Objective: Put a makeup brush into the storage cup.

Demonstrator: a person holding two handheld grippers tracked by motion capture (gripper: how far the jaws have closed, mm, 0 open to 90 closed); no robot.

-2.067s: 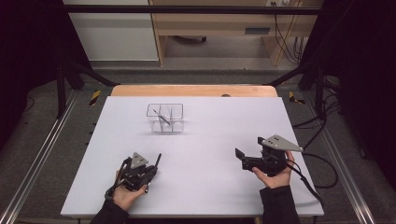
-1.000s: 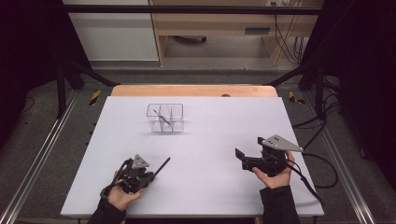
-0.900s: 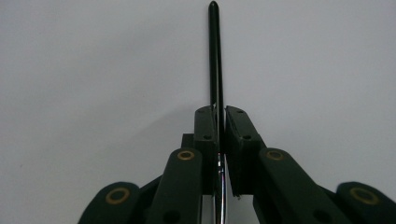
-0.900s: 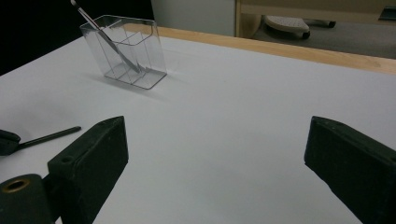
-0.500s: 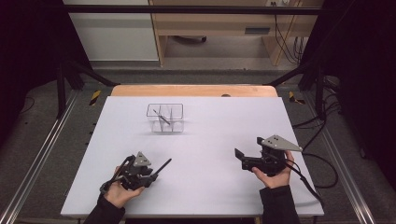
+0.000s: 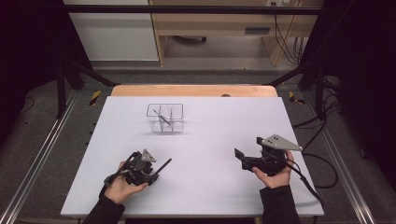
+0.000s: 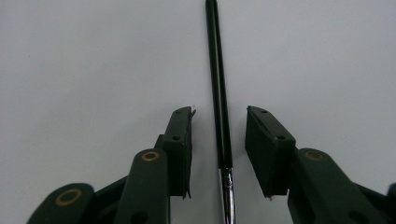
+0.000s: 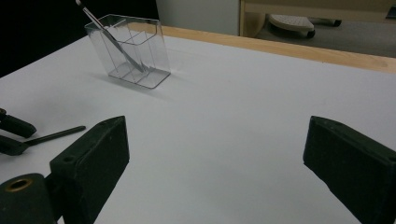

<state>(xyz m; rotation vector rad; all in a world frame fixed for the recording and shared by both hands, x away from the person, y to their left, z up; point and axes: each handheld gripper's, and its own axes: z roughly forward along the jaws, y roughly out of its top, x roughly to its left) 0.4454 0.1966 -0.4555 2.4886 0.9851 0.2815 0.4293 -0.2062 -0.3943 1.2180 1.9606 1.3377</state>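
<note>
Left claw: we hold the left claw (image 6: 156, 171) low over the white tabletop (image 6: 210, 126), on the near side of the clear holder (image 6: 165, 117) and well apart from it; its jaws have just been opening and stand apart.
Brush: the thin black brush (image 7: 218, 88) lies flat on the tabletop between the left claw's jaws, with a gap on each side, so neither pad presses on it; its black handle points away from our hand and its metal collar (image 7: 227, 196) sits deep between the jaws.
Right claw: we hold the right claw (image 6: 240, 157) to the near right of the clear holder, well apart from it; its jaws stand wide apart with nothing between them.
Clear holder: it stands upright on the far part of the tabletop, split into compartments; a second thin brush (image 8: 109, 39) leans tilted inside it, though we cannot tell which compartment.
</note>
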